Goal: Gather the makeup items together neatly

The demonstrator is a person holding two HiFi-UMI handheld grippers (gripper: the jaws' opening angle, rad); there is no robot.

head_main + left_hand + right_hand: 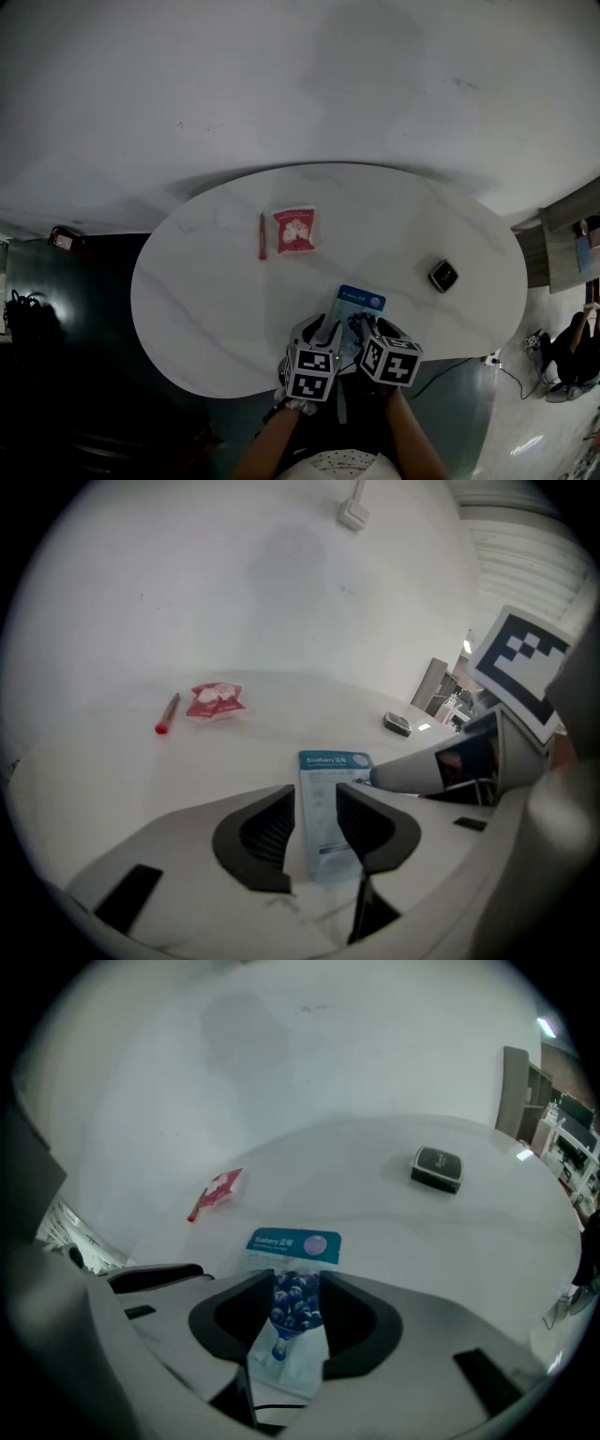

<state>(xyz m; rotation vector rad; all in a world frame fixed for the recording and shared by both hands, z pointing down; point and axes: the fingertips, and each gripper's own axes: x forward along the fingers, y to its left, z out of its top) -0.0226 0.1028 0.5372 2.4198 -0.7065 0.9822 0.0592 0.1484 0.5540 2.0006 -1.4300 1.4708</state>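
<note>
Two grippers are side by side at the 6 o'clock edge of the white oval table (pixel 206 300). The left gripper (pixel 315 799) has its jaws spread by a narrow gap. In this gap one sees the blue packet (pixel 361 302), which lies flat on the table and is not pinched. The right gripper (pixel 296 1283) also has its jaws apart over the same packet, and the packet is wider than the gap.

I count four makeup items, one of each kind. From left to right:
- One red pencil (pixel 262 236) lies at about 10 o'clock.
- One red sachet (pixel 294 229) lies just beside the pencil, at 11 o'clock.
- The blue packet is at about 5 o'clock, close to the near edge. It has a teal band on top and a picture of blueberries below.
- One black compact (pixel 443 275) lies at 3 o'clock, well apart from the others.

The sachet and the packet are flat pouches, and their contents do not show.
</note>
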